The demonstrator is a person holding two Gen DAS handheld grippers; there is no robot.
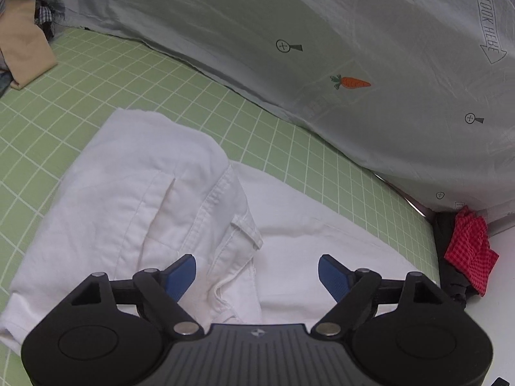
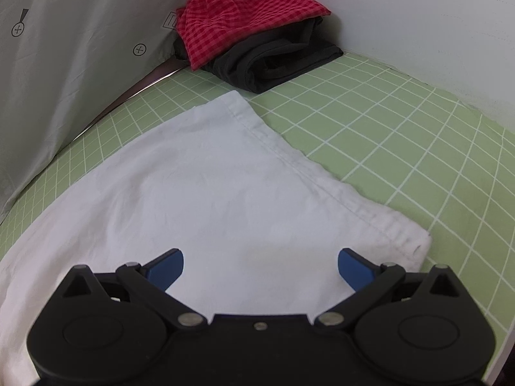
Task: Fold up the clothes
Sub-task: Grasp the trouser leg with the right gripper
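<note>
A white garment [image 1: 135, 199] lies on the green grid mat [image 1: 96, 83], its waistband and belt loop bunched near the middle of the left wrist view. My left gripper [image 1: 257, 273] hovers open just above that bunched part, blue pads apart, nothing between them. In the right wrist view the same white garment [image 2: 209, 193] spreads flat toward a hemmed corner at the far end. My right gripper [image 2: 260, 267] stands open over its near part, holding nothing.
A grey printed sheet [image 1: 354, 48] hangs along the mat's far side. A red checked cloth [image 2: 244, 16] sits on a folded black garment [image 2: 276, 61] in the corner by a white wall [image 2: 418, 16]. A beige cloth [image 1: 22, 54] lies far left.
</note>
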